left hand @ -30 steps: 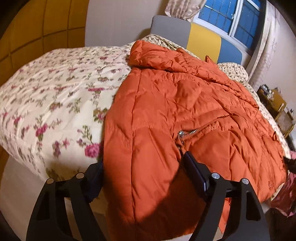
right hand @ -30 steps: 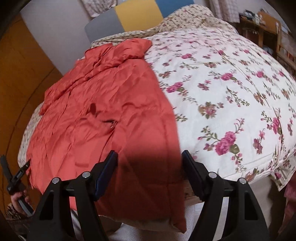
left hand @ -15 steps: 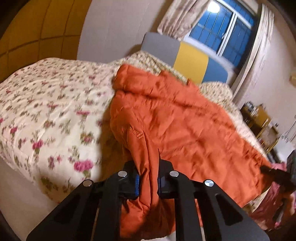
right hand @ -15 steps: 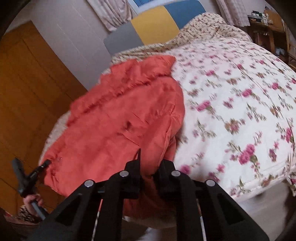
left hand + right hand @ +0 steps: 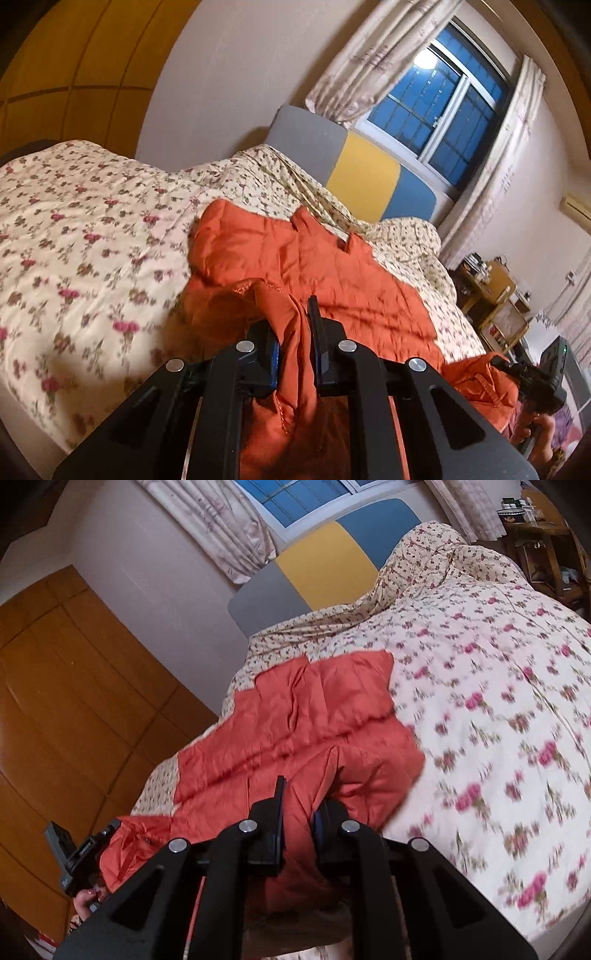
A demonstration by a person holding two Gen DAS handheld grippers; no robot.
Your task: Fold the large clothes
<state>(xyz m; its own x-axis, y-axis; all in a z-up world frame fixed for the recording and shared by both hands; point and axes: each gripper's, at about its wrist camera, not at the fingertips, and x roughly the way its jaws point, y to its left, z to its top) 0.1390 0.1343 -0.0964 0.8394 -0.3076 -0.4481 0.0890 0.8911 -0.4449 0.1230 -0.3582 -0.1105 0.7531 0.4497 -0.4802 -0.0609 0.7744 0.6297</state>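
An orange padded jacket (image 5: 332, 273) (image 5: 314, 716) lies spread on the flowered bed. My left gripper (image 5: 295, 332) is shut on one corner of its near hem, and the cloth bunches up between the pads and hangs below them. My right gripper (image 5: 299, 812) is shut on the other corner of the hem, lifted clear of the quilt. The near part of the jacket rises in a fold toward both grippers. Its collar end rests flat near the pillows. Each wrist view shows the other gripper at the frame's edge, in a hand.
The flowered quilt (image 5: 74, 240) (image 5: 498, 701) covers the bed around the jacket. A grey, yellow and blue headboard (image 5: 351, 166) stands under a curtained window (image 5: 436, 110). Wooden wardrobe doors (image 5: 74, 701) stand beside the bed. A cluttered wooden shelf (image 5: 495, 302) stands on the other side.
Both grippers went from open around the hem to shut on it, then rose, lifting the near edge of the jacket off the bed. Both views tilted upward.
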